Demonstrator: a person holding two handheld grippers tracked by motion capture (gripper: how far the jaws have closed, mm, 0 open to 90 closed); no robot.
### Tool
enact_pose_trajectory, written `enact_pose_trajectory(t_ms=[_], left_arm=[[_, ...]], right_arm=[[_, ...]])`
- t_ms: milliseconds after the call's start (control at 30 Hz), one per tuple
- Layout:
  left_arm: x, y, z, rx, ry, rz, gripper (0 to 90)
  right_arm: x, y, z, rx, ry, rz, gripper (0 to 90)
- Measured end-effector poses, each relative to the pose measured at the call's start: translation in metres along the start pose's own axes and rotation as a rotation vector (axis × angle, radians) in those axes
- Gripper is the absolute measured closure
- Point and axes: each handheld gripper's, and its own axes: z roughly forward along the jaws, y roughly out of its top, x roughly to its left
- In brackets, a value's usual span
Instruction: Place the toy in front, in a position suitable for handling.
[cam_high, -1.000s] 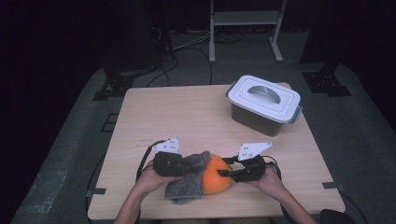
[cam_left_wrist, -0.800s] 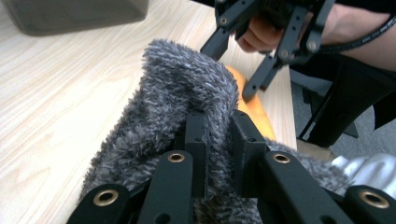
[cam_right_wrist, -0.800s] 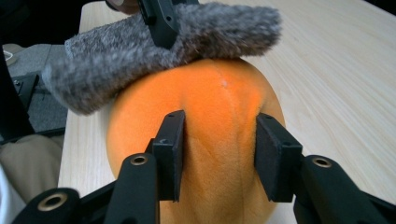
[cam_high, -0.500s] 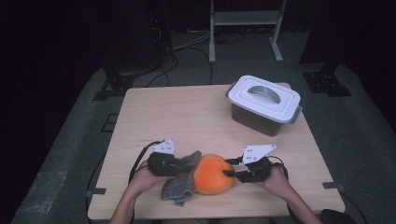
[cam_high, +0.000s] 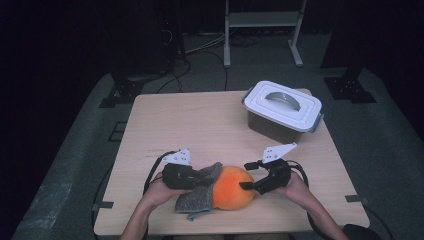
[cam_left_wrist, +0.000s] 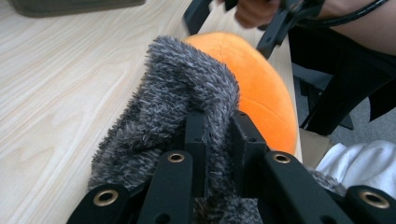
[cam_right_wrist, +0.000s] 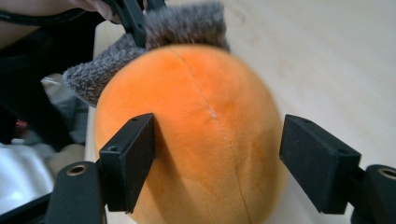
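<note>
Plush ball (cam_high: 232, 187) lies near the table's (cam_high: 200, 125) front edge, soft and light, we judge. Our left gripper (cam_high: 196, 176) pinches the grey cloth (cam_left_wrist: 180, 107). Our right gripper's (cam_high: 248, 175) jaws have just been opening and stand wide around the ball; better to hold it at the middle.

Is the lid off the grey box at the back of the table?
No, the white lid sits flat on the grey box, handle up, covering the whole top.
</note>
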Motion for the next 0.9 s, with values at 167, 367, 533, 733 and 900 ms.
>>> enact_pose_trajectory(t_ms=[167, 367, 533, 733, 900], left_arm=[[0.001, 0.002, -0.003, -0.024, 0.005, -0.014, 79.1], [-0.002, 0.012, -0.013, -0.118, 0.029, -0.011, 79.1], [0.002, 0.001, -0.002, -0.019, 0.028, -0.031, 79.1], [-0.005, 0.002, 0.009, 0.014, -0.057, -0.024, 79.0], [-0.010, 0.006, 0.013, 0.027, -0.070, 0.002, 79.0]], right_arm=[[0.006, -0.003, 0.009, -0.010, 0.024, -0.011, 53.0], [0.035, 0.011, 0.009, -0.077, -0.157, -0.215, 57.4], [0.043, 0.008, 0.015, -0.015, -0.190, -0.303, 56.2], [0.039, 0.005, 0.006, 0.039, -0.061, -0.259, 38.8], [0.026, 0.007, -0.001, 0.003, -0.042, -0.139, 33.7]])
